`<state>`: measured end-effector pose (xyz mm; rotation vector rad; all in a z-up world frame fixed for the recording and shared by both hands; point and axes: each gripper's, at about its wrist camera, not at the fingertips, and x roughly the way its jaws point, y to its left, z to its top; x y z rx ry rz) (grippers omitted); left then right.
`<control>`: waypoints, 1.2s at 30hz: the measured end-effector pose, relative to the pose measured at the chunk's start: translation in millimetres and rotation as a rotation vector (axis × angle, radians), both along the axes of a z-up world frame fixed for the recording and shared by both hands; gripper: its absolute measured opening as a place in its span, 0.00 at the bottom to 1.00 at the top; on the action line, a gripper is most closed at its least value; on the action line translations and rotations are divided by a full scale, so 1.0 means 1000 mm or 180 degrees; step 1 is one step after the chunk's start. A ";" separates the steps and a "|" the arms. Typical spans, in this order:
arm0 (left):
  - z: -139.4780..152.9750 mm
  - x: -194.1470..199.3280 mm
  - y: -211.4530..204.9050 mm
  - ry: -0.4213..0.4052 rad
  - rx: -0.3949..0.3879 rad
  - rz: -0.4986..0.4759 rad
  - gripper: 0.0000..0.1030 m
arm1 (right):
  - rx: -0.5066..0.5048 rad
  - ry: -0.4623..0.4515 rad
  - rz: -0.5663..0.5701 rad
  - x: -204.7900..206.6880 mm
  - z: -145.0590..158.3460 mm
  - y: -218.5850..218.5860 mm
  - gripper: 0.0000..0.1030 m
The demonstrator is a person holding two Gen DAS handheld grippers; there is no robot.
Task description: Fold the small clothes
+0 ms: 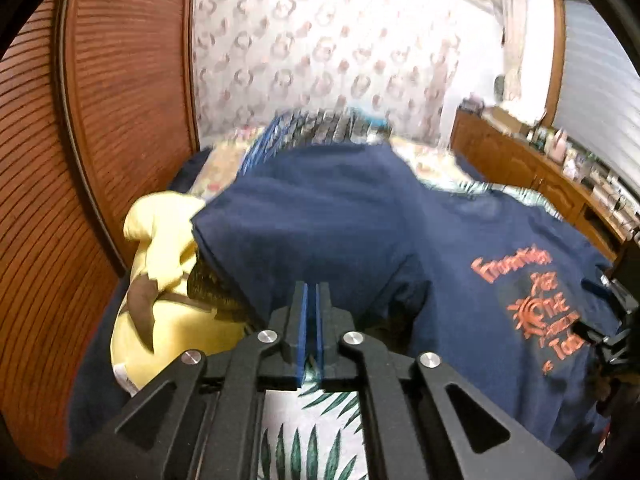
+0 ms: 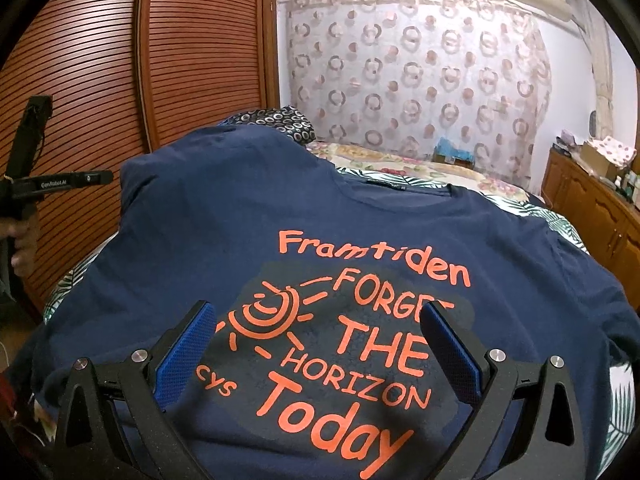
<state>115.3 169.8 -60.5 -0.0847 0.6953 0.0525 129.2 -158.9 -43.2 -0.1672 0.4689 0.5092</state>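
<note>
A navy T-shirt (image 2: 224, 232) with orange print lies spread on the bed, print up. It also shows in the left wrist view (image 1: 340, 216), with its left sleeve folded over. My left gripper (image 1: 311, 292) is shut with nothing visibly between its blue pads, at the shirt's left edge. My right gripper (image 2: 316, 320) is wide open and empty, hovering over the orange print. The left gripper's body shows at the far left of the right wrist view (image 2: 60, 180).
A yellow plush toy (image 1: 160, 264) lies left of the shirt beside the wooden slatted wardrobe (image 1: 100, 120). The bed sheet (image 1: 312, 432) has a green leaf pattern. A patterned pillow (image 2: 276, 118) lies at the head. A wooden cabinet (image 2: 600, 208) with clutter stands on the right.
</note>
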 end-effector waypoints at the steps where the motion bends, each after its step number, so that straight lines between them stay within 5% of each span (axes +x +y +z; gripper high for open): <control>1: -0.006 0.001 0.001 0.0051 0.0077 0.0037 0.27 | 0.0002 0.0003 0.0003 0.000 0.000 0.001 0.99; 3: -0.016 0.002 -0.001 0.0132 0.0148 0.0013 0.43 | -0.0005 0.0003 0.0002 -0.001 0.000 0.001 0.99; 5: -0.030 0.006 -0.001 0.0310 0.0120 -0.0074 0.47 | -0.0009 0.0001 -0.0001 0.000 0.000 0.001 0.99; 13: -0.055 0.028 0.003 0.0532 0.0167 -0.0005 0.47 | -0.0016 -0.0002 -0.0004 0.001 0.000 0.001 0.99; 18: -0.057 0.029 0.003 0.0554 0.0152 -0.0040 0.06 | -0.0014 -0.0004 -0.0003 0.001 0.000 0.000 0.99; 27: -0.003 -0.008 -0.008 -0.0101 0.0249 0.0042 0.04 | -0.0012 -0.0035 -0.0004 -0.001 -0.001 -0.002 0.99; 36: 0.044 0.021 -0.081 -0.0333 0.0343 -0.0530 0.04 | 0.0014 -0.0022 -0.0009 -0.002 -0.001 -0.004 0.99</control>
